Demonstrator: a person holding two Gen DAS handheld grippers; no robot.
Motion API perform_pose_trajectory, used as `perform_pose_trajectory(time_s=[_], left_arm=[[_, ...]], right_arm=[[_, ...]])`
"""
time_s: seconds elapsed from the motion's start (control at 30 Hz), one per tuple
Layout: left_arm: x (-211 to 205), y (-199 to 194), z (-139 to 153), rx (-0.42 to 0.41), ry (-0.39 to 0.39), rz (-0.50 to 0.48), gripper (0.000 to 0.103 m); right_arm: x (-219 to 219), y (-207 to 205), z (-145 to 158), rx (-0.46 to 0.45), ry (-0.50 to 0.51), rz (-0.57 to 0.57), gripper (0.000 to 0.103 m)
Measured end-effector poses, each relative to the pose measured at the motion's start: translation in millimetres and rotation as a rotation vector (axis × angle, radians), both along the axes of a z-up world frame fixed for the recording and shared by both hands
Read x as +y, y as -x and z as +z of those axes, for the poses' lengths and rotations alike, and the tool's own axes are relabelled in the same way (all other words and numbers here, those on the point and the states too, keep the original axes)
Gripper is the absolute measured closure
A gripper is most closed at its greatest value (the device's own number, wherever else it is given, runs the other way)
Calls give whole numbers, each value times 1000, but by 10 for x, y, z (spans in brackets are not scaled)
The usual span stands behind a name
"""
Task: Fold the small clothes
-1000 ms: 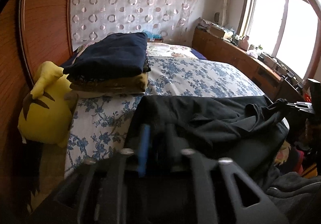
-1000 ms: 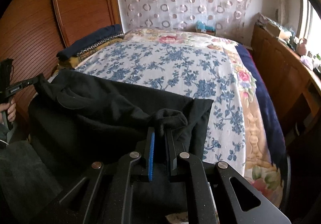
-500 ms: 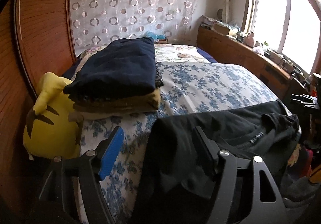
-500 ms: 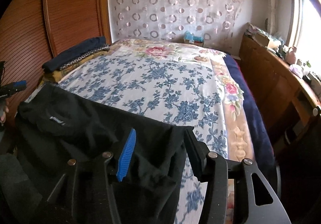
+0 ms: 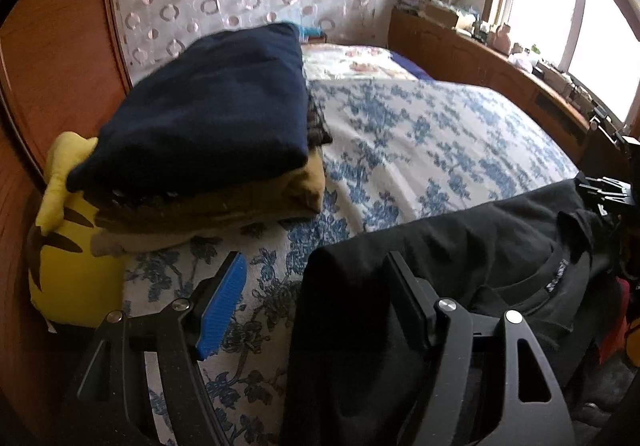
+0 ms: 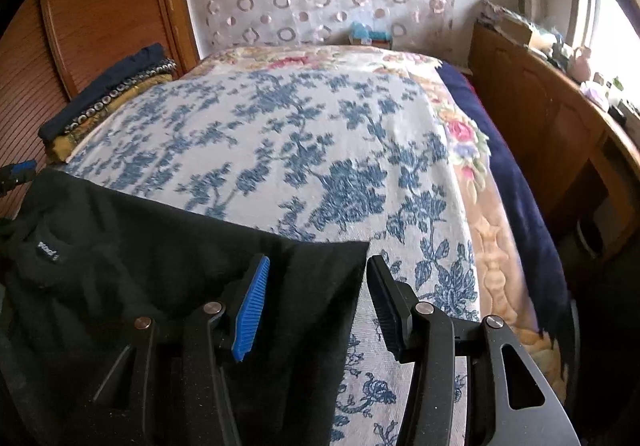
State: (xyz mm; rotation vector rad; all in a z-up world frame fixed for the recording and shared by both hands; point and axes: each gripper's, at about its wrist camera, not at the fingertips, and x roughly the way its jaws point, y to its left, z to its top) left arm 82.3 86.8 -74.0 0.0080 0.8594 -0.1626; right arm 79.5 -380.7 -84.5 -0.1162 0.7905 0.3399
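Blue-flowered bedspread [image 6: 320,134] carried the black garment [image 6: 160,246] across its near edge. My left gripper [image 5: 316,302] and right gripper [image 6: 316,298] hung wide open over its corners, gripping nothing.

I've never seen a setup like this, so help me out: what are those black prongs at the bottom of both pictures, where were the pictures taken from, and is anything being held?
No robot here: a person holds a two-finger gripper in each hand, and a camera on each one looks forward along its fingers. One picture comes from the left gripper, the other from the right gripper. The prongs are their fingers, one with a blue pad.

Both look across a bed covered by a blue-flowered bedspread. A black garment lies spread along its near edge, waiting to be folded. Both grippers are open over its corners and hold nothing. Further back sits a stack of folded clothes, a navy piece on top, beside a yellow plush toy.
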Motion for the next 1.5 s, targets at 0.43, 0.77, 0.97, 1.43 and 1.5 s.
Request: perform_pose_trajectory(time_s=[0.43, 0.77, 0.97, 1.43, 1.5], left_arm=[[-100, -26, -220, 42, -25, -17, 26], [-106, 22, -137, 61, 32, -93, 72], [-188, 216, 80, -18, 58, -102, 84], [-270, 1164, 1542, -419, 120, -138, 85], [-237, 1235, 1669, -453, 124, -135, 85]], right_arm=[[15, -11, -61, -19, 4, 32, 40], [59, -21, -52, -18, 3, 69, 55], [190, 13, -31, 8, 1, 171, 90], [123, 1126, 1472, -351, -129, 257, 93], [106, 1220, 1614, -392, -117, 253, 93]])
